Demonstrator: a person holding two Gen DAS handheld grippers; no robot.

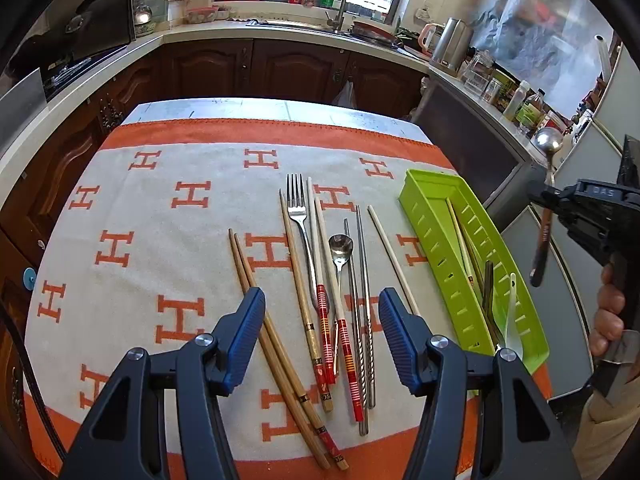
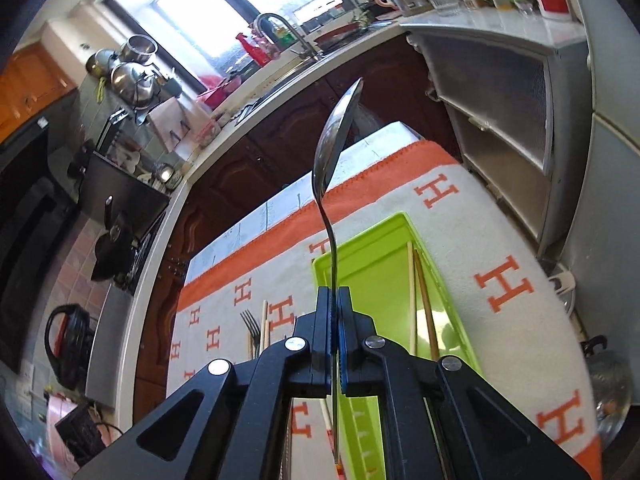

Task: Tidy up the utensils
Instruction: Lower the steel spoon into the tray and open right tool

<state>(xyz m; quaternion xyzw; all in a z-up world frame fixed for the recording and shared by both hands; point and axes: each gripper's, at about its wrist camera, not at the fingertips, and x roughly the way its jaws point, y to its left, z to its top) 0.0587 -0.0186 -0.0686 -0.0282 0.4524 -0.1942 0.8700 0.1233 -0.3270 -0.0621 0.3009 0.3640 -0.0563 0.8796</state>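
Kitchen table under an orange-and-white cloth (image 1: 160, 208): right tongs (image 2: 334, 300) clamp a steel spoon (image 2: 336, 140); left tongs (image 1: 322, 312) gape empty. Thin handle might pivot, missing the green slotted tray (image 1: 448, 248).

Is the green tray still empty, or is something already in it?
Not empty. The green tray already holds two chopsticks lying lengthwise, plus a white spoon and a dark utensil at its near end.

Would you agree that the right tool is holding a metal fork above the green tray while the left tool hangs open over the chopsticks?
Not quite: the right tool is shut on a metal spoon, not a fork, as the right wrist view shows. The fork lies on the cloth. The rest holds: it is above the green tray, and the left tool hangs open over the chopsticks.
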